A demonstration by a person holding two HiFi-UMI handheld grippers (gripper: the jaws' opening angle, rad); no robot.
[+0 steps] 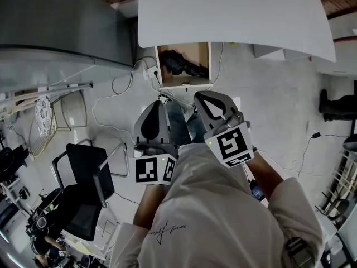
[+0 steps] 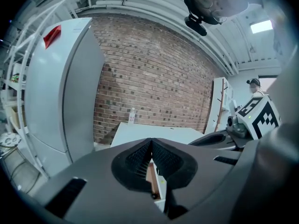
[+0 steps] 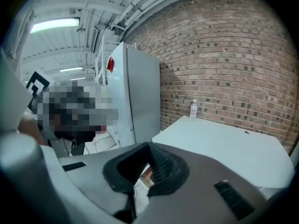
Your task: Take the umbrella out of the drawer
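The black umbrella (image 1: 181,64) lies folded in an open drawer (image 1: 185,84) with a wooden inside, under the white table (image 1: 234,15). Both grippers hang side by side above the floor, short of the drawer and pointing at it. My left gripper (image 1: 160,103) is shut, its ribbed pads (image 2: 140,160) meeting at the tip with nothing between them. My right gripper (image 1: 198,96) is shut and empty too, pads (image 3: 161,164) together. In the left gripper view a strip of the drawer's wood (image 2: 150,177) shows through the gap below the tips (image 2: 151,142). The right gripper's tips (image 3: 149,146) point past the table (image 3: 224,143).
A black office chair (image 1: 83,188) stands at the left, with a metal-frame chair (image 1: 70,108) behind it. Cables (image 1: 114,88) trail over the floor by the drawer. A tall white cabinet (image 2: 60,92) stands left of the table, a small bottle (image 3: 193,109) on the table's far edge.
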